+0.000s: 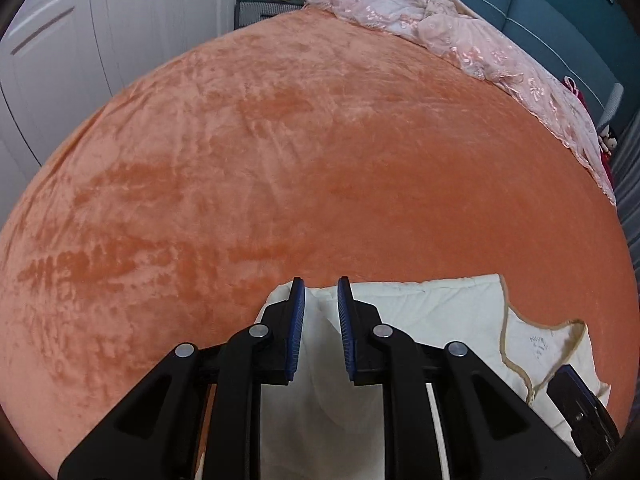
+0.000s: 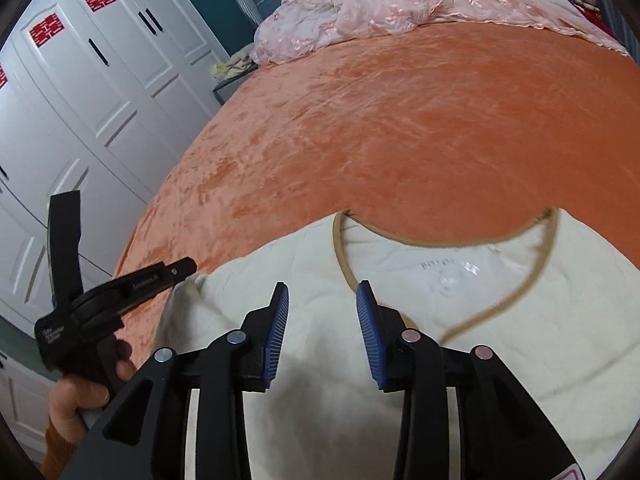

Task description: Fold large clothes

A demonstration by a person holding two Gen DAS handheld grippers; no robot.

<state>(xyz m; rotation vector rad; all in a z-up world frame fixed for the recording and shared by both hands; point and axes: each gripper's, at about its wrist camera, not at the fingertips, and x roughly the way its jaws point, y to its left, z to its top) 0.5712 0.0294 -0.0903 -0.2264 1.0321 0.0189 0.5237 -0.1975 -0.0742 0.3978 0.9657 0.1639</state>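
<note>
A cream garment (image 1: 420, 312) with a tan-trimmed V neckline lies on the orange bedspread (image 1: 300, 160) near the front edge. My left gripper (image 1: 321, 284) is open over the garment's left shoulder corner, with cloth showing between the blue pads. In the right wrist view the garment (image 2: 520, 320) lies with its neckline (image 2: 452, 240) toward the bed's far side. My right gripper (image 2: 322, 290) is open above the garment's left chest. The left gripper's black body (image 2: 112, 300) shows at the left, held by a hand.
A crumpled pink lace cover (image 1: 460, 36) lies along the bed's far edge by a teal headboard (image 1: 560, 12). White wardrobe doors (image 2: 80, 100) stand left of the bed. A small dark stand with yellowish cloths (image 1: 272, 0) sits in the far corner.
</note>
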